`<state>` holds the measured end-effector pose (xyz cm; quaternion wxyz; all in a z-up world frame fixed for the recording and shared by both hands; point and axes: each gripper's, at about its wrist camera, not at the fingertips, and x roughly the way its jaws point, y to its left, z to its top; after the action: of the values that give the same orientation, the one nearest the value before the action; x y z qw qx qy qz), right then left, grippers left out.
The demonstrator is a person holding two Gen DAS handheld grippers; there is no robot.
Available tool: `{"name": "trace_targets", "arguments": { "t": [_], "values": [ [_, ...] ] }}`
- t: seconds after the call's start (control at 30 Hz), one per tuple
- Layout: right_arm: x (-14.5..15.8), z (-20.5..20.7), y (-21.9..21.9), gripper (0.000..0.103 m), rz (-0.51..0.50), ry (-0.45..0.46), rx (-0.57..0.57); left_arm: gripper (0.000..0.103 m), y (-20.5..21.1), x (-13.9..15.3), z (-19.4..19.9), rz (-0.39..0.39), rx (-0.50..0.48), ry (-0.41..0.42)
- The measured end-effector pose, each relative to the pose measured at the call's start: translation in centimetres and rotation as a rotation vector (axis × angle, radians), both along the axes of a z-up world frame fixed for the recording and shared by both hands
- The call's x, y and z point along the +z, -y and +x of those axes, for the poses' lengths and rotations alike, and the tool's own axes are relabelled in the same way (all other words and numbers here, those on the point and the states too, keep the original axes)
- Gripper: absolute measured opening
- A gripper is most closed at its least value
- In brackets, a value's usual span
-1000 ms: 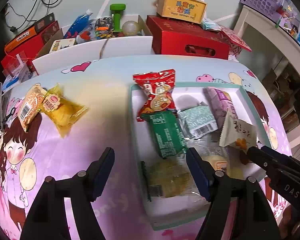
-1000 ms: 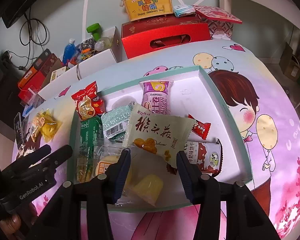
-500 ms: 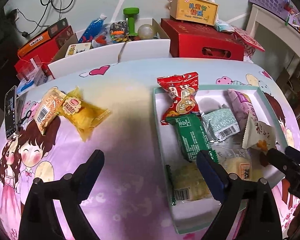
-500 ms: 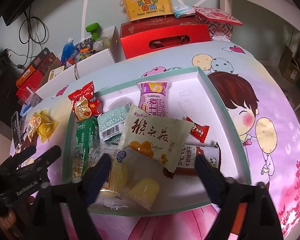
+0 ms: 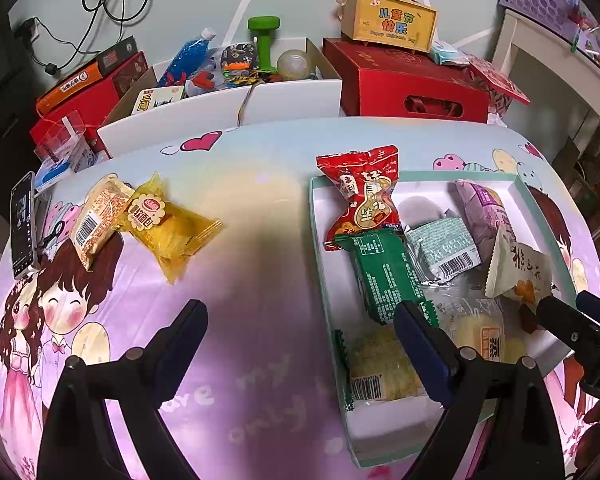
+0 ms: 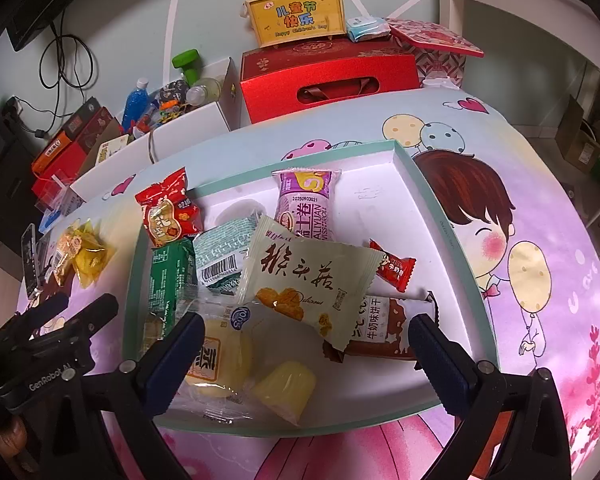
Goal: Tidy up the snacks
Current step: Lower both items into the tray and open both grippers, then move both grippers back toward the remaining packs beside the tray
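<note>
Carefully, your left gripper hangs wide open, far from the yellow packet lying on the surface, so it may slide away, while your right gripper, also open above the crowded tray, could push the pale packet out.

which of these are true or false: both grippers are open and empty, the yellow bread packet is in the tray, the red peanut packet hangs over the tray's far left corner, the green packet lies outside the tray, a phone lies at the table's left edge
1. Both grippers are open and empty. True: the left gripper and right gripper have their jaws spread with nothing between them.
2. The yellow bread packet is in the tray. False: it lies on the tablecloth, left of the tray.
3. The red peanut packet hangs over the tray's far left corner. True.
4. The green packet lies outside the tray. False: it lies inside, along the left wall.
5. A phone lies at the table's left edge. True.
</note>
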<state>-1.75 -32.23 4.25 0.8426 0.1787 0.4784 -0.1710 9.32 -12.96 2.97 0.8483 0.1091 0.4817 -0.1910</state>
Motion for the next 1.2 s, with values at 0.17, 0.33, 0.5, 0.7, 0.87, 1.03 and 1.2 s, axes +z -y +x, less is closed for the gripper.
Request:
{"name": "trace_targets", "arguments": {
  "t": [0.17, 0.33, 0.5, 0.7, 0.87, 1.03, 1.2],
  "values": [
    [-0.1, 0.0, -0.1, 0.103, -0.001, -0.001, 0.001, 0.094, 0.0, 0.0, 0.0, 0.000, 0.000, -0.001],
    [-0.1, 0.1, -0.2, 0.103, -0.002, -0.003, 0.005, 0.094, -0.1, 0.1, 0.0, 0.001, 0.000, 0.000],
    [-0.1, 0.3, -0.4, 0.103, -0.007, 0.000, 0.013, 0.094, -0.4, 0.5, 0.0, 0.001, -0.001, 0.009],
    [0.2, 0.9, -1.5, 0.103, -0.011, 0.014, 0.055, 0.094, -2.5, 1.2, 0.6, 0.012, 0.034, 0.027],
    [0.3, 1.6, -3.0, 0.103, -0.013, 0.024, 0.093, 0.094, -5.5, 1.8, 1.4, 0.024, 0.105, 0.042],
    [0.2, 2.6, -5.1, 0.103, -0.007, 0.033, 0.141, 0.094, -9.7, 2.1, 2.4, 0.044, 0.209, 0.052],
    [-0.1, 3.8, -7.7, 0.103, 0.000, 0.034, 0.184, 0.094, -14.0, 1.9, 3.1, 0.072, 0.317, 0.048]
  ]
}}
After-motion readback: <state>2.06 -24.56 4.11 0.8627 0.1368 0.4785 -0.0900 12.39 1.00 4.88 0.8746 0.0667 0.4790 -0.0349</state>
